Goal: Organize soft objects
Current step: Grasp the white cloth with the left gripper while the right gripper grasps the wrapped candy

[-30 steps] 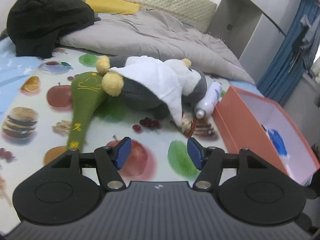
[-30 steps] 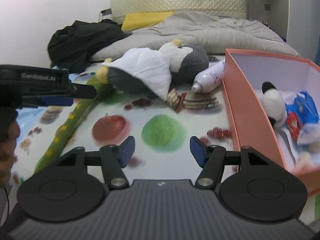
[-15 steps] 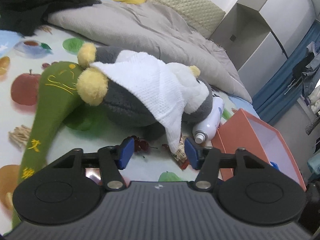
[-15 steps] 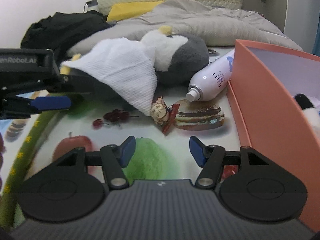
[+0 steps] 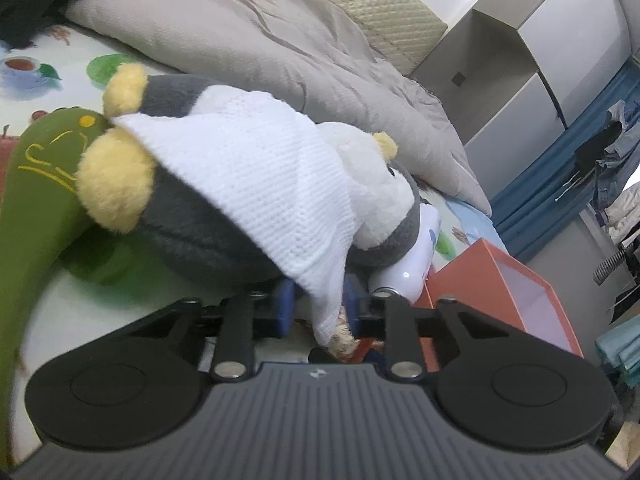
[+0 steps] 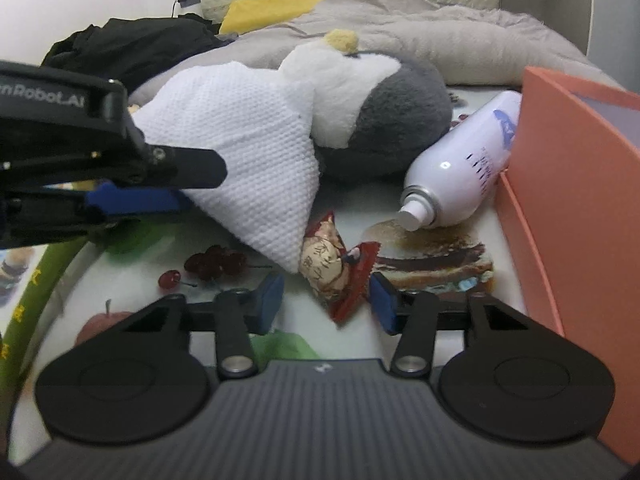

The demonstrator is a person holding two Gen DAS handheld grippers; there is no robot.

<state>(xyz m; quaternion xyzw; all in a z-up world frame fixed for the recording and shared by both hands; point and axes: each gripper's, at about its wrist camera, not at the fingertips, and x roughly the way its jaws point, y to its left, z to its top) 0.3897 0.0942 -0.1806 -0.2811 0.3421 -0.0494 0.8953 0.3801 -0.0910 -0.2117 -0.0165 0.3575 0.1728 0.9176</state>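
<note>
A grey and white penguin plush (image 5: 192, 220) (image 6: 384, 120) lies on the fruit-print bed sheet with a white cloth (image 5: 256, 184) (image 6: 248, 148) draped over it. My left gripper (image 5: 320, 308) is open, its blue pads on either side of the cloth's hanging corner; it also shows in the right wrist view (image 6: 132, 200). My right gripper (image 6: 326, 300) is open around a small red and cream snack packet (image 6: 332, 272) that lies on the sheet under that corner. A long green plush (image 5: 36, 200) lies at the left.
A white spray can (image 6: 460, 168) (image 5: 408, 268) lies between the penguin and an orange box (image 6: 572, 184) (image 5: 500, 288) on the right. A grey duvet (image 5: 260, 52), a yellow pillow (image 6: 272, 8) and black clothes (image 6: 132, 48) lie behind.
Both grippers have moved forward and down. The left one now straddles the cloth's corner and its jaws have narrowed. The right one has come around the snack packet.
</note>
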